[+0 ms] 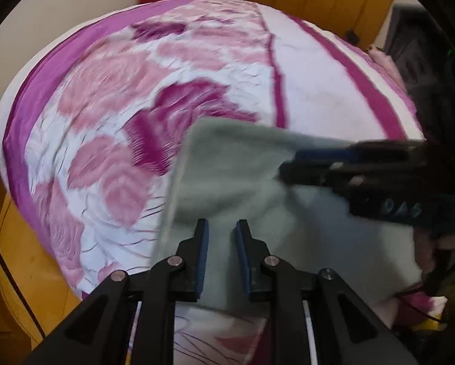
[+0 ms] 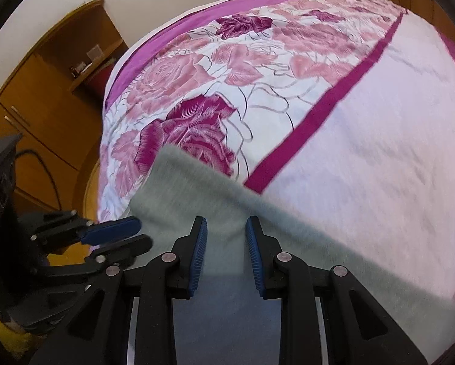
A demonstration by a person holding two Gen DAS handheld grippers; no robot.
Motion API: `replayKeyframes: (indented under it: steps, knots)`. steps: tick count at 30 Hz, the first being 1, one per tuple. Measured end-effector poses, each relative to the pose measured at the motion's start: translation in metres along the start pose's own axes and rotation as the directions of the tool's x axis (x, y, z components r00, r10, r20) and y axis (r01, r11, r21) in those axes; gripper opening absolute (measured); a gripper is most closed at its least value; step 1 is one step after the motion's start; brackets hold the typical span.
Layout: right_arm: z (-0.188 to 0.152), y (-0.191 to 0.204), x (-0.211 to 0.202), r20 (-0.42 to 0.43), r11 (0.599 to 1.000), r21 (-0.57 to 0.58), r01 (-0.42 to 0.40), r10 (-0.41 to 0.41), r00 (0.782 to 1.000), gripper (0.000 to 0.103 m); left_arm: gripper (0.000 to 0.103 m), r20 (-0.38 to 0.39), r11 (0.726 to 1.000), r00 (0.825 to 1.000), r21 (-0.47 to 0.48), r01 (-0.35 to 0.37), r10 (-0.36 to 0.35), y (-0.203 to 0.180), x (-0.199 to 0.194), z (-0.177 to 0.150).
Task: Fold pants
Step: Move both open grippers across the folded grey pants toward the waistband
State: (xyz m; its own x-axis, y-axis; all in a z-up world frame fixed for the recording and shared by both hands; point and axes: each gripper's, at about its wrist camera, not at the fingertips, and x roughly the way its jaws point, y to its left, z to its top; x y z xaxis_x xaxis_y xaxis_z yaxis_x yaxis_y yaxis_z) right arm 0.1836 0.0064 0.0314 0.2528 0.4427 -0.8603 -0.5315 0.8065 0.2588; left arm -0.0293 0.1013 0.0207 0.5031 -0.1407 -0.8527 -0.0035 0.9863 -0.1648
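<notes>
Left gripper and right gripper, both spread, straddle the pants edge.

Bare bedspread lay open beyond the grey pants, far and right. At near left, a wooden cabinet apparently crowded the bed edge, though blur obscured the gap.
</notes>
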Motion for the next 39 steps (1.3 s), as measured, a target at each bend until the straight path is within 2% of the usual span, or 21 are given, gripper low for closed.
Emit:
replayKeyframes:
  steps: [2,4,5,8,12,15,18,21,23,26,28,30,31,33,35,39]
  knots:
    - [0.005,-0.001,0.003,0.018,1.000,0.010,-0.003,0.002,1.000,0.028,0.021,-0.011,0.999,1.000,-0.052,-0.015,0.015,0.012,0.002,0.000]
    - [0.009,-0.003,0.000,0.047,0.999,0.029,-0.017,0.016,0.999,0.028,0.021,-0.031,0.992,0.995,-0.078,-0.096,0.094,0.023,0.002,-0.001]
    - [0.011,-0.003,-0.003,0.055,0.999,0.039,-0.023,0.021,0.998,0.028,0.021,-0.039,0.990,0.994,-0.088,-0.109,0.106,0.027,0.001,-0.002]
    - [0.010,-0.006,-0.018,0.081,0.997,0.067,-0.039,0.033,0.996,0.028,0.020,-0.023,0.990,0.998,-0.130,-0.062,0.060,0.035,-0.010,-0.001]
    - [-0.003,-0.013,-0.048,0.106,0.996,0.083,-0.018,0.009,0.994,0.028,0.020,0.023,0.997,0.999,-0.070,-0.030,0.032,0.016,-0.023,0.009]
    - [-0.022,-0.028,-0.073,0.117,0.992,0.128,0.009,-0.024,0.993,0.028,0.027,0.047,1.000,0.999,-0.020,0.023,-0.022,-0.007,-0.022,0.022]
    - [-0.047,-0.049,-0.097,0.128,0.980,0.194,0.046,-0.072,0.989,0.028,0.031,0.049,0.999,0.998,0.016,0.044,-0.045,-0.024,-0.014,0.031]
    - [-0.076,-0.075,-0.118,0.125,0.957,0.270,0.104,-0.143,0.982,0.028,0.035,0.063,0.998,0.997,0.051,0.036,-0.039,-0.040,-0.004,0.039]
    - [-0.097,-0.097,-0.130,0.116,0.930,0.331,0.159,-0.208,0.971,0.028,0.038,0.064,0.998,0.998,0.059,0.004,-0.008,-0.044,0.005,0.042]
    - [-0.126,-0.134,-0.145,0.107,0.870,0.449,0.201,-0.275,0.955,0.028,0.038,0.039,0.996,0.997,0.059,-0.064,0.062,-0.039,0.022,0.043]
    - [-0.142,-0.161,-0.151,0.077,0.813,0.528,0.244,-0.332,0.940,0.028,0.040,0.034,0.997,0.998,0.037,-0.062,0.061,-0.032,0.026,0.040]
    - [-0.147,-0.178,-0.151,0.053,0.780,0.565,0.267,-0.358,0.932,0.028,0.041,0.035,0.998,0.998,0.016,-0.058,0.057,-0.027,0.027,0.039]
    - [-0.149,-0.188,-0.148,0.047,0.769,0.584,0.259,-0.351,0.935,0.028,0.041,0.034,0.998,0.998,0.018,-0.062,0.062,-0.027,0.027,0.038]
    - [-0.150,-0.205,-0.138,0.058,0.757,0.615,0.221,-0.323,0.945,0.028,0.041,0.036,0.996,0.996,0.036,-0.077,0.076,-0.029,0.028,0.037]
    - [-0.147,-0.212,-0.134,0.088,0.765,0.608,0.210,-0.328,0.940,0.027,0.041,0.041,0.995,0.995,0.049,-0.089,0.087,-0.031,0.029,0.036]
    - [-0.139,-0.208,-0.131,0.083,0.771,0.583,0.256,-0.370,0.925,0.028,0.041,0.046,0.993,0.994,0.051,-0.103,0.101,-0.034,0.028,0.034]
